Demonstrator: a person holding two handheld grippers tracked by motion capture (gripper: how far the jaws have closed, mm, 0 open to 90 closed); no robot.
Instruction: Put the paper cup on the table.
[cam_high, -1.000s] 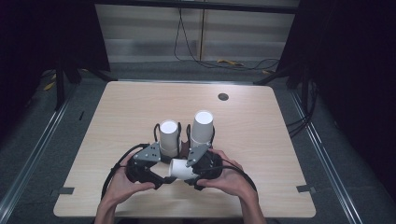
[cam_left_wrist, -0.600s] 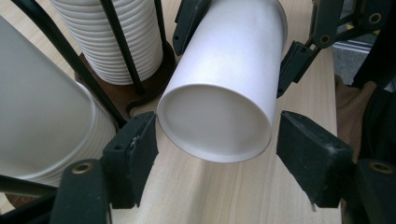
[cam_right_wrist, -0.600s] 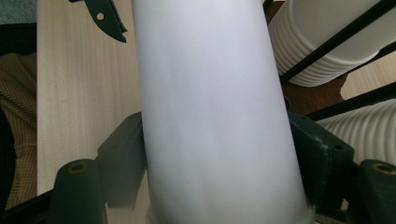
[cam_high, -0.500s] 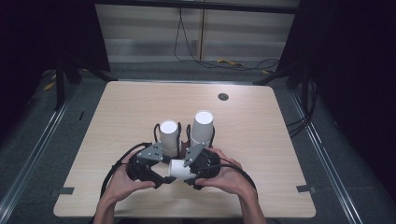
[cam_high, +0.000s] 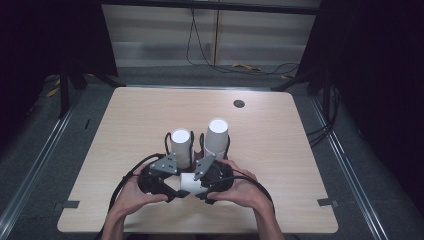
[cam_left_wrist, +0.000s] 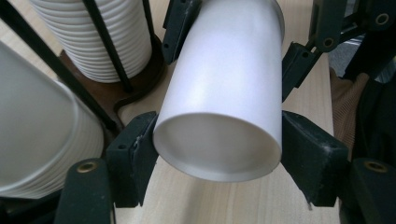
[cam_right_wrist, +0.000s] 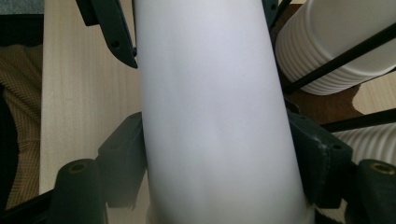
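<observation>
Left gripper (cam_high: 175, 181) and right gripper (cam_high: 196, 181) both clamping one white cup (cam_high: 188, 183), lying horizontal above worktop (cam_high: 280, 165), near cup stacks (cam_high: 181, 145)

A white paper cup (cam_right_wrist: 210, 116) lies clamped between the black jaws of the right hand-held gripper (cam_right_wrist: 215, 172). To its right, ribbed cup stacks (cam_right_wrist: 327, 42) stand in a black wire rack (cam_right_wrist: 345, 51) on the counter (cam_right_wrist: 88, 93).
</observation>
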